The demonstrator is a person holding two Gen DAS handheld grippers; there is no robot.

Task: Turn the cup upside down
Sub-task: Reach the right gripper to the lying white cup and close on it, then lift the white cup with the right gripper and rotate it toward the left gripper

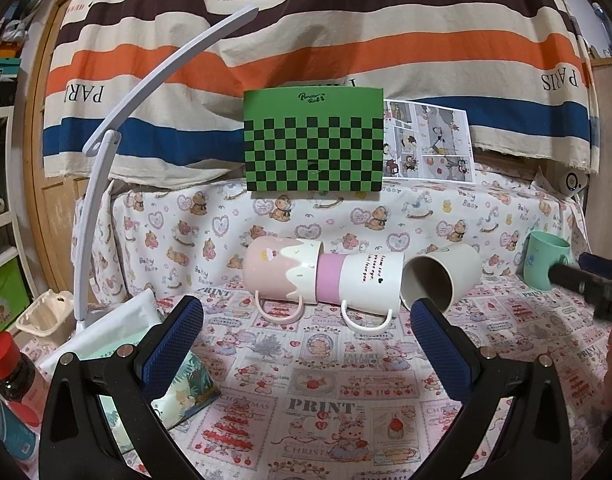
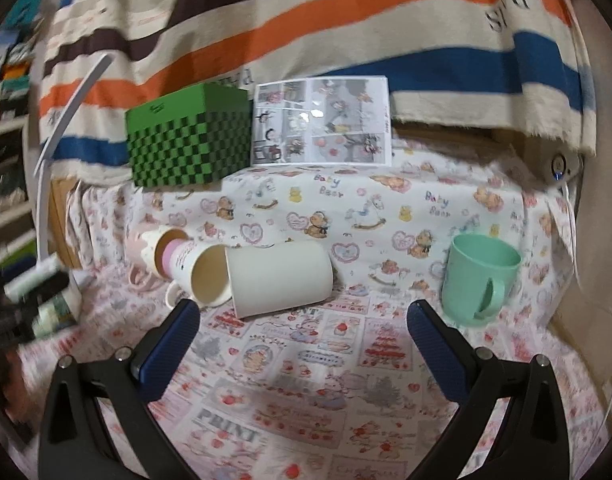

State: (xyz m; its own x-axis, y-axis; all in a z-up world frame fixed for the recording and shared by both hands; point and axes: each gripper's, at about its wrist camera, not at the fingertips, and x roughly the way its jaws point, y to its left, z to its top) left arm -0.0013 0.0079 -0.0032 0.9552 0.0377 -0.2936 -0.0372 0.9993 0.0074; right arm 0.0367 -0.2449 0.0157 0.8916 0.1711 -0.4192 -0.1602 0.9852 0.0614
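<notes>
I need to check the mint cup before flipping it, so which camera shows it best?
The right wrist view: the mint cup stands upright, whole, with rim and handle clear. The left wrist view catches it only at the far right edge, partly hidden.

Three cups [image 1: 358,276] lying in a row, upright cup [image 2: 480,282] right, box [image 1: 313,140] behind

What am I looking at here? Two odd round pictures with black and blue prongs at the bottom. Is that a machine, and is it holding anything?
No machine: a person holds a two-finger gripper in each hand, each with a wide-angle camera looking along its fingers. One picture shows the left gripper, the other the right gripper. Both are open and hold nothing. On the patterned cloth lie three cups on their sides: a pink mug, a white mug with a pink band and a plain cup. A green cup stands upright, apart.
</notes>
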